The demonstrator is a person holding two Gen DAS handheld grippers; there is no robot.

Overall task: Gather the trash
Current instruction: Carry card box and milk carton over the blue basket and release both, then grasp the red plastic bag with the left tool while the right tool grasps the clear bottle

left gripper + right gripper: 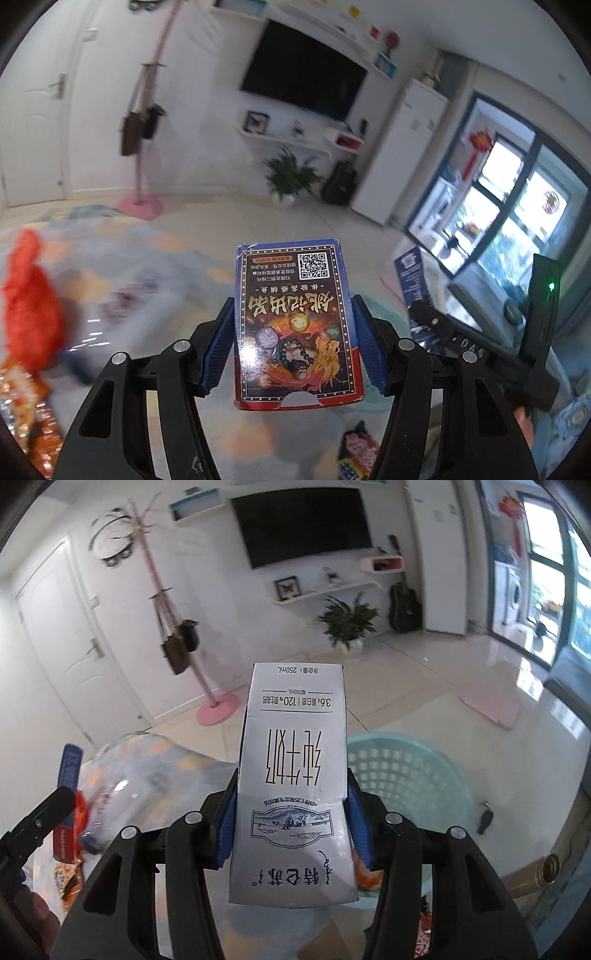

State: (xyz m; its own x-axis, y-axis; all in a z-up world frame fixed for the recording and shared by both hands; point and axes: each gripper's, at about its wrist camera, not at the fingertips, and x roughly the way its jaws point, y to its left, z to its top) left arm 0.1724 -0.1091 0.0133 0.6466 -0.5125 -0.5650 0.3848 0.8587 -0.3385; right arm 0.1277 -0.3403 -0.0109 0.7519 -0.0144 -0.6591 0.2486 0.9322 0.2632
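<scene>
Blue pads of my left gripper (293,341) pinch card box (295,325) | right gripper (291,827) pinches milk carton (293,786) near teal basket (413,771) | risk: glossy faces slip, miss basket.

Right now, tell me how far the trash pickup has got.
Done: nothing shows in the part of the basket that is in view. In hand: the left gripper is shut on a card box, and the right gripper on a milk carton. Left: both must be dropped in; snack wrappers and a red bag lie on the table.
</scene>
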